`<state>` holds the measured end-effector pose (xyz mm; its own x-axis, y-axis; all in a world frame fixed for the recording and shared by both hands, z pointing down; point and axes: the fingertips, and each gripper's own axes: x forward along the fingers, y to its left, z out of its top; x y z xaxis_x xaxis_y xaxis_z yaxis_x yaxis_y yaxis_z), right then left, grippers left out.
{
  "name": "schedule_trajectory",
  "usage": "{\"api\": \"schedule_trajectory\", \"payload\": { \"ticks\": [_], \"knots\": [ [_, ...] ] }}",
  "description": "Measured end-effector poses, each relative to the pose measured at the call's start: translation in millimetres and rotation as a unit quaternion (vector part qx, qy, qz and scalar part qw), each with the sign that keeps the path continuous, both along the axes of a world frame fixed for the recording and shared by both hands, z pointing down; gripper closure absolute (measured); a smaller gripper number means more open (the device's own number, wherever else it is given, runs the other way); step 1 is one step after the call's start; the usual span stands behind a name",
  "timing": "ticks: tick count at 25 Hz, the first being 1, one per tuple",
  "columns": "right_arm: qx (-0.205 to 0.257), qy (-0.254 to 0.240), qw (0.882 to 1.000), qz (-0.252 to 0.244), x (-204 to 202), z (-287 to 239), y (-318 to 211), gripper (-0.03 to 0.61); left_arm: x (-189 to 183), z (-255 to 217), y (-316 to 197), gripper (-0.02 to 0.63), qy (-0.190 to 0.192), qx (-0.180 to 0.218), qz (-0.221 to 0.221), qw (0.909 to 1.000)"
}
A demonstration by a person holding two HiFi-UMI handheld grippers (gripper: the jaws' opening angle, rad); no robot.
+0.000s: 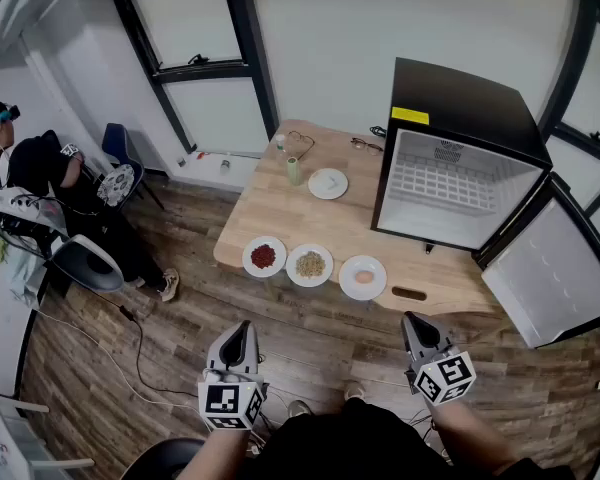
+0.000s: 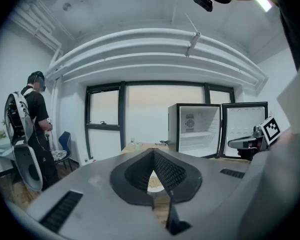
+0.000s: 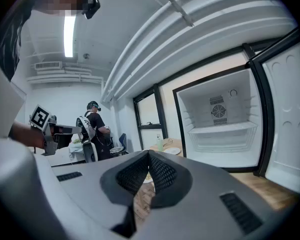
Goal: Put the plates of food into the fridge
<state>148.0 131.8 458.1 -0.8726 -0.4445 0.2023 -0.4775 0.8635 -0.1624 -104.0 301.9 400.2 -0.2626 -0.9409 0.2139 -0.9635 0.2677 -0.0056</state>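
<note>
Three plates of food stand in a row at the near edge of the wooden table [image 1: 280, 213]: one with red food [image 1: 264, 256], one with brown grains [image 1: 310, 264], one with a pale round piece [image 1: 363, 276]. A fourth white plate [image 1: 328, 183] lies further back. The black fridge [image 1: 460, 158] stands open on the table's right, its door [image 1: 550, 268] swung out and its shelf bare. My left gripper [image 1: 238, 346] and right gripper [image 1: 417, 336] hover over the floor short of the table, both shut and empty. In the left gripper view, the left gripper [image 2: 153, 154] points at the grain plate [image 2: 154, 183].
A person [image 1: 30, 183] with a backpack is by chairs at the left wall, with cables on the floor nearby. A green cup [image 1: 293, 170] and glasses [image 1: 367, 145] lie at the table's back. The open fridge door juts past the table's right end.
</note>
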Motion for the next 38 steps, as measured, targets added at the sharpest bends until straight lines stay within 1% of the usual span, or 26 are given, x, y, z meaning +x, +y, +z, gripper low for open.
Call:
{"api": "schedule_trajectory", "payload": {
  "ticks": [3, 6, 10, 12, 15, 17, 19, 21, 24, 26, 30, 33, 38],
  "knots": [
    [-0.012, 0.001, 1.000, 0.008, 9, 5, -13, 0.557, 9, -3, -7, 0.611, -0.023, -0.010, 0.008, 0.9996],
    [-0.014, 0.002, 1.000, -0.003, 11, 8, -20, 0.557, 14, -2, -11, 0.611, -0.050, -0.025, 0.007, 0.9984],
    [-0.014, -0.002, 1.000, -0.019, 14, 8, -33, 0.557, 24, 0, -21, 0.611, -0.035, -0.029, -0.013, 0.9989],
    [-0.017, -0.007, 1.000, -0.024, 18, 9, -41, 0.557, 33, -2, -27, 0.611, -0.042, -0.029, -0.014, 0.9986],
    [-0.018, -0.009, 0.999, -0.039, 20, 17, -53, 0.557, 51, -10, -37, 0.611, -0.093, -0.030, -0.002, 0.9952],
    [-0.028, -0.008, 0.999, -0.041, 18, 23, -59, 0.557, 59, -12, -42, 0.611, -0.113, -0.032, 0.007, 0.9931],
    [-0.040, -0.010, 0.998, -0.041, 16, 26, -60, 0.557, 62, -8, -43, 0.611, -0.109, -0.040, 0.010, 0.9932],
    [-0.042, -0.013, 0.998, -0.045, 14, 23, -62, 0.557, 60, -3, -45, 0.611, -0.103, -0.043, 0.010, 0.9937],
    [-0.040, -0.012, 0.998, -0.045, 12, 21, -70, 0.557, 51, 2, -58, 0.611, -0.098, -0.042, 0.010, 0.9942],
    [-0.045, -0.008, 0.998, -0.036, 13, 24, -75, 0.557, 46, 3, -68, 0.611, -0.088, -0.035, 0.013, 0.9954],
    [-0.047, -0.003, 0.999, -0.016, 12, 26, -83, 0.557, 37, -4, -90, 0.611, -0.080, -0.022, 0.038, 0.9958],
    [-0.050, -0.003, 0.999, -0.003, 5, 27, -89, 0.557, 23, 0, -106, 0.611, -0.075, -0.021, 0.050, 0.9957],
    [-0.056, 0.012, 0.998, 0.034, -2, 34, -102, 0.557, 4, 5, -142, 0.611, -0.068, -0.017, 0.089, 0.9935]
  ]
}}
